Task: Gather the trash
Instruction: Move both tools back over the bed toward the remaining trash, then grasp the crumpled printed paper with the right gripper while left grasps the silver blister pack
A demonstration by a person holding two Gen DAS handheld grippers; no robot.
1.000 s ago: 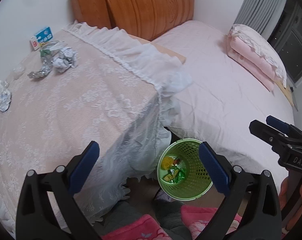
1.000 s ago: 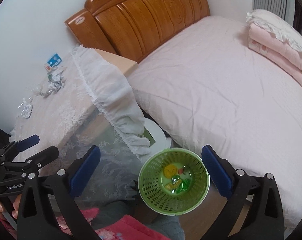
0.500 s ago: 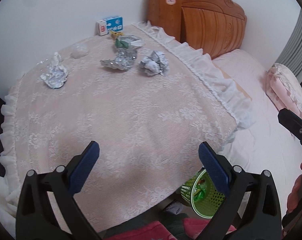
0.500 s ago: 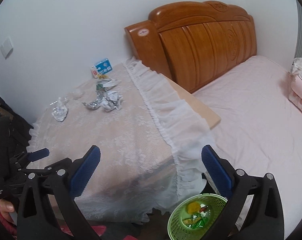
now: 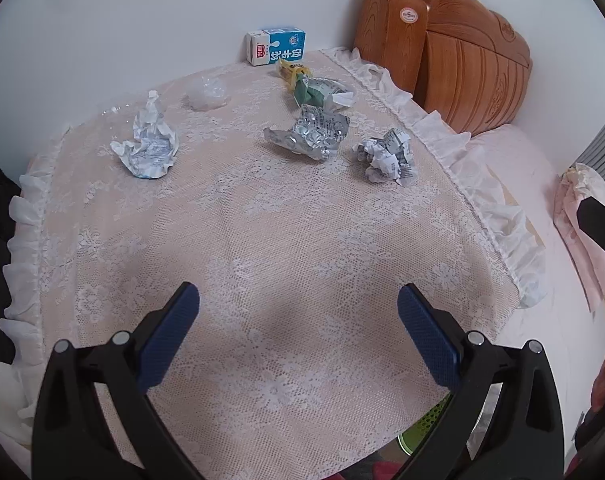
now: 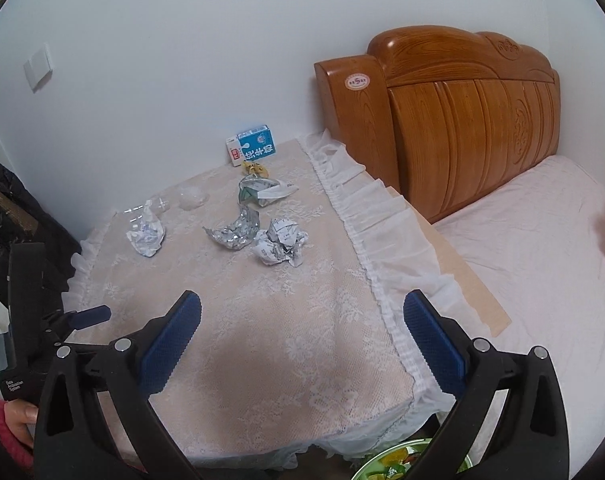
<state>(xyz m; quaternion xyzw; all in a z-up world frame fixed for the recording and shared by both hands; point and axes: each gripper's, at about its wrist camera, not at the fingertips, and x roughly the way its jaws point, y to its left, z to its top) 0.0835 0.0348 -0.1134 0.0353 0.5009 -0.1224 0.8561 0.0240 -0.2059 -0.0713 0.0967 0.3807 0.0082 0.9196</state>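
White wall (image 6: 182,40), lace-covered table (image 5: 302,260), wooden headboard (image 6: 462,128), pink-sheeted bed (image 6: 542,240), wall switch (image 6: 38,68).

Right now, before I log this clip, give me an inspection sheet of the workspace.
Surface: lace-covered table, front half bare.
Job's things: crumpled paper ball, foil blister pack, crumpled wrapper, green packet, green bin below the table edge, trash inside.
Clutter: milk carton at the wall, clear plastic.
Grippers: left hand-held gripper and right hand-held gripper open, empty.
Cables: nothing seen.
Surroundings: bed, wooden headboard.
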